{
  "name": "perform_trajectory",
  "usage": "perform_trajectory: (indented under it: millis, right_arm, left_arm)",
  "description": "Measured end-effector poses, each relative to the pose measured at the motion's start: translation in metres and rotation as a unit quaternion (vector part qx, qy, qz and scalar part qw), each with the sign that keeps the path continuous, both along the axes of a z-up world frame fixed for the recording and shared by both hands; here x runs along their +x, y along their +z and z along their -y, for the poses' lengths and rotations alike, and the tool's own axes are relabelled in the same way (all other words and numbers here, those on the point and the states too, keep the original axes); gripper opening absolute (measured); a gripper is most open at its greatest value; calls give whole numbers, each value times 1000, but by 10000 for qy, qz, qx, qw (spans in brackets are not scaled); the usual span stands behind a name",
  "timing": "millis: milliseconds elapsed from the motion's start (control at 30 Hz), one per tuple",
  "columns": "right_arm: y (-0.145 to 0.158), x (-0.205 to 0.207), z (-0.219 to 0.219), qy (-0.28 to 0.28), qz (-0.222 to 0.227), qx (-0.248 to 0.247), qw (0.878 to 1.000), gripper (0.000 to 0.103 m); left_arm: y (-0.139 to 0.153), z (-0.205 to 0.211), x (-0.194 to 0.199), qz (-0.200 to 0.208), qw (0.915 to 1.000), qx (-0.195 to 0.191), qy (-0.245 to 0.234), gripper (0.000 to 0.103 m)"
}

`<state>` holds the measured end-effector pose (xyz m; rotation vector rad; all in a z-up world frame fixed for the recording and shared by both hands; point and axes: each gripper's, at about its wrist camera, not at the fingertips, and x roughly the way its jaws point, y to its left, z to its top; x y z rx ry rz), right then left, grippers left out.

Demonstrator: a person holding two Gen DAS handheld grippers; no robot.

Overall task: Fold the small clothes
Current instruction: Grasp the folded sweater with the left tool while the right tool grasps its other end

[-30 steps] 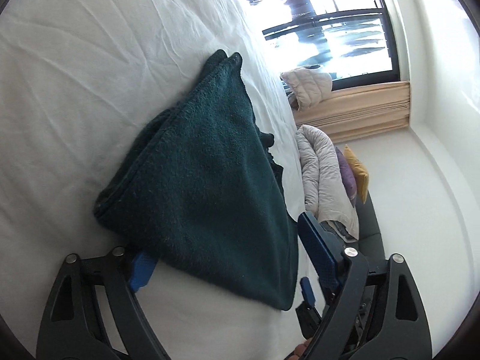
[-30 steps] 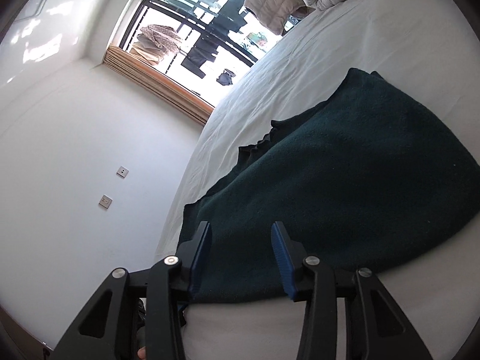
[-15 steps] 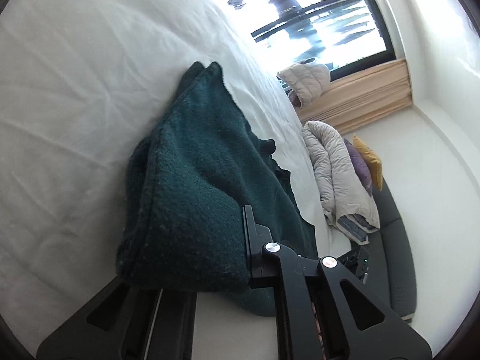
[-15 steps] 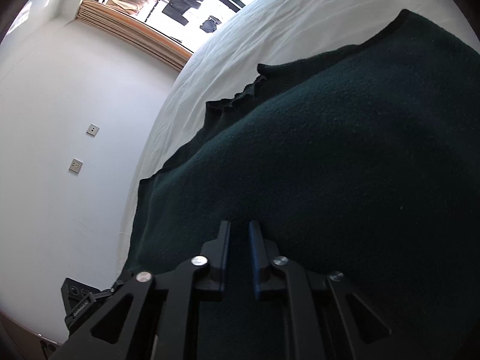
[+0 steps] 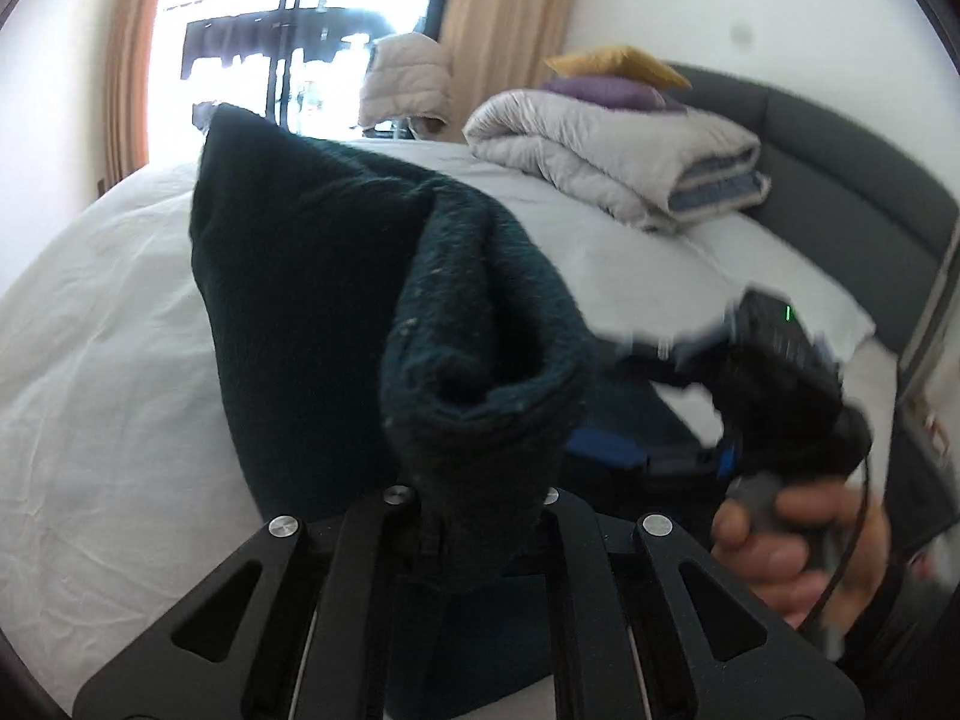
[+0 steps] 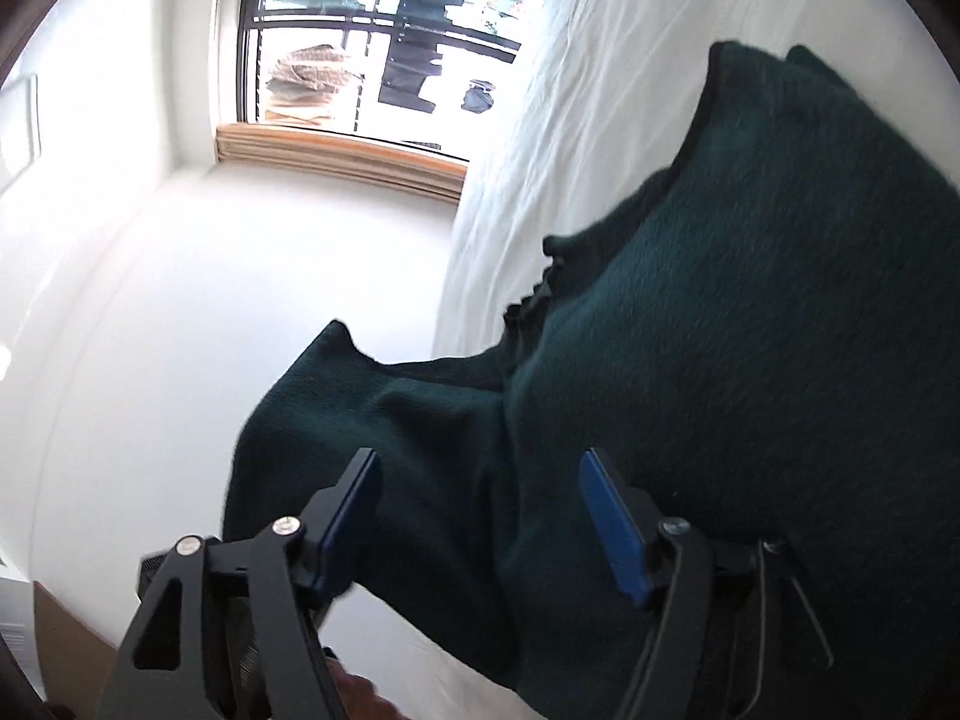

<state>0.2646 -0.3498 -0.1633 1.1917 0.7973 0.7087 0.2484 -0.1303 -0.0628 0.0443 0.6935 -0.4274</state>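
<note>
Dark green fleece fills the near ground of both wrist views: the garment (image 5: pixel 312 312) is bunched and lifted off the white bed sheet (image 5: pixel 108 372). Nearest the left wrist camera, the left gripper (image 5: pixel 480 516) is pressed together on a thick fold of that garment, which stands up in a hollow roll straight above its jaws. Just right of the garment, a hand (image 5: pixel 792 546) holds the right gripper (image 6: pixel 480 516), blurred in that view. From its own camera, its 2 blue pads (image 6: pixel 612 528) are spreading apart, with garment cloth lying between them but not pinched. Beyond the garment, on the sheet, lies a folded grey duvet (image 5: pixel 612 150) with a purple and a yellow cushion (image 5: pixel 618 63) on top. Farthest behind the garment stands the bright window (image 5: pixel 288 36).
</note>
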Motion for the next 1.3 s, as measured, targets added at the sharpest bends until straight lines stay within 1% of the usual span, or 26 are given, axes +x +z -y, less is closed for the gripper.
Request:
perform_trajectory:
  millis: [67,133,167,233,300,400,467,500,567,600,633,667,700,733,833,867,900,933,1000,1067,1100,1200,1300]
  right_arm:
    - [-5,4,8,123,-51,232,9996,77]
    - [-10,8,7,300,-68,314,9990,78]
    - [-11,11,6,386,-85,267,9989,78]
    - [-13,16,0,522,-132,159,9984,78]
    - [-11,20,-3,545,-202,119,9982,78]
    - [-9,30,-5,478,-338,56,9983,78]
    - [-5,37,-8,433,-393,-93,9982,78]
    - [-3,41,-10,427,-420,-178,9980,78]
    - [-1,49,-12,425,-477,-407,9971,74]
    - [0,54,-14,419,-494,-557,9963,68]
    - [0,58,-12,414,-518,-711,9953,55]
    - [-1,60,-13,408,-558,-895,9936,48]
    - [-2,64,-14,405,-599,-1119,9911,30]
    - [-2,64,-14,382,-603,-1269,9893,26]
    - [3,60,-6,245,-417,-1546,9868,21]
    - [8,58,-3,192,-354,-1658,9853,19]
    - [12,57,0,158,-302,-1764,9837,15]
    - [17,57,3,154,-253,-1905,9812,14]
    - [28,57,4,234,-67,-2306,9727,14]
    - [40,57,5,315,126,-2757,9606,13]
    - [45,57,7,349,187,-2907,9560,13]
    - [53,61,18,429,256,-3128,9485,13]
    - [52,65,30,566,215,-3312,9416,13]
  left_arm:
    - [-24,25,-6,-145,9990,363,-211,7]
    - [-43,39,-11,-283,9974,567,-339,7]
    - [-49,43,-14,-351,9966,635,-383,7]
    - [-51,48,-20,-317,9961,714,-420,7]
    - [-49,49,-20,-301,9964,671,-424,7]
    - [-51,48,-27,-301,9961,694,-457,7]
    - [-53,51,-29,-272,9955,764,-483,7]
    - [-52,45,-42,-243,9952,799,-507,7]
    - [-51,50,-41,-211,9948,839,-539,7]
    - [-52,50,-41,-214,9947,844,-545,7]
    - [-53,51,-42,-229,9947,838,-546,7]
    - [-53,50,-46,-238,9947,832,-549,7]
    - [-53,51,-47,-246,9946,842,-561,7]
    - [-53,52,-48,-261,9943,855,-580,7]
    - [-55,55,-52,-235,9935,930,-621,7]
    - [-54,57,-53,-252,9935,915,-628,7]
    - [-54,58,-51,-268,9937,890,-632,7]
    - [-53,59,-51,-265,9936,876,-656,7]
    - [-51,64,-49,-231,9929,920,-714,7]
    - [-49,74,-55,-206,9923,940,-781,7]
    - [-49,78,-54,-192,9920,945,-809,7]
    - [-48,95,-53,-167,9911,956,-914,7]
    - [-51,111,-54,-125,9887,1063,-1051,7]
